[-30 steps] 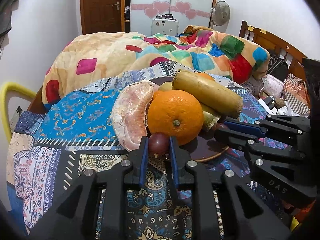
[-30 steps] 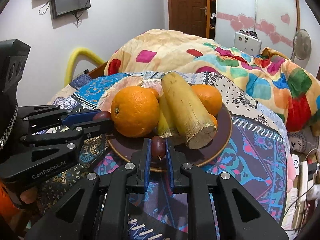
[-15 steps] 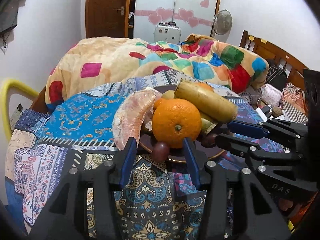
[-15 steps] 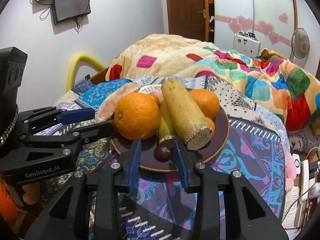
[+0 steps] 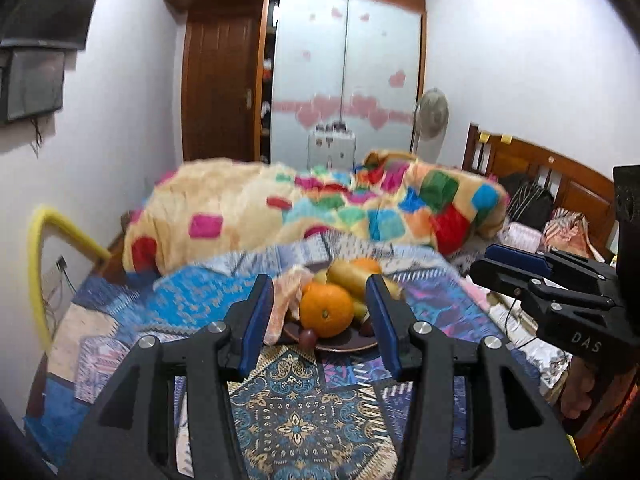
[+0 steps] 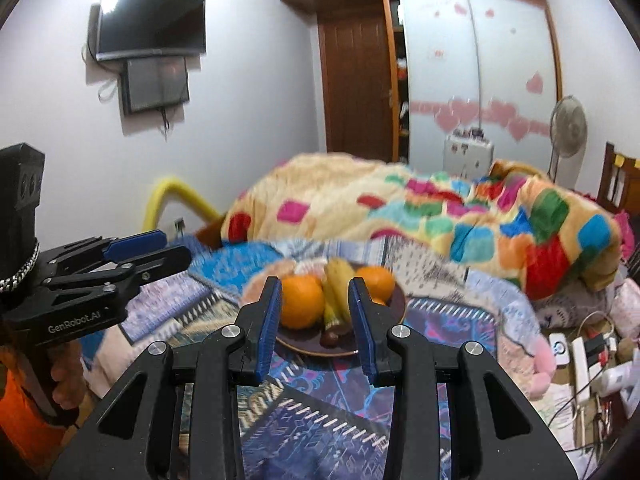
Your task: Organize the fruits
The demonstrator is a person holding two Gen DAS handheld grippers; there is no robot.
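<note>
A dark brown plate [image 5: 340, 346] [image 6: 384, 312] sits on the patterned bedspread, piled with fruit: a large orange [image 5: 326, 315] [image 6: 302, 306], a second orange [image 6: 375, 282], a long yellowish fruit [image 5: 347, 276] [image 6: 335, 294], a pink pomelo segment [image 5: 286, 304], and two small dark red fruits [image 5: 308, 336] [image 6: 332, 336] at the plate's near rim. My left gripper [image 5: 320, 322] is open and empty, well back from the plate. My right gripper [image 6: 316, 322] is open and empty, also back from it. Each gripper shows in the other's view, the right [image 5: 520, 270] and the left [image 6: 152, 248].
A colourful patchwork quilt [image 5: 320, 208] is heaped behind the plate. A yellow curved bar [image 5: 38, 248] stands at the bed's left edge, a wooden headboard [image 5: 560, 176] at right. Cables and small items [image 6: 588, 356] lie at right. A TV [image 6: 150, 24] hangs on the wall.
Both grippers let go of their small dark red fruits, which now lie on the plate's near rim, opened wide, and drew back and up from the plate.
</note>
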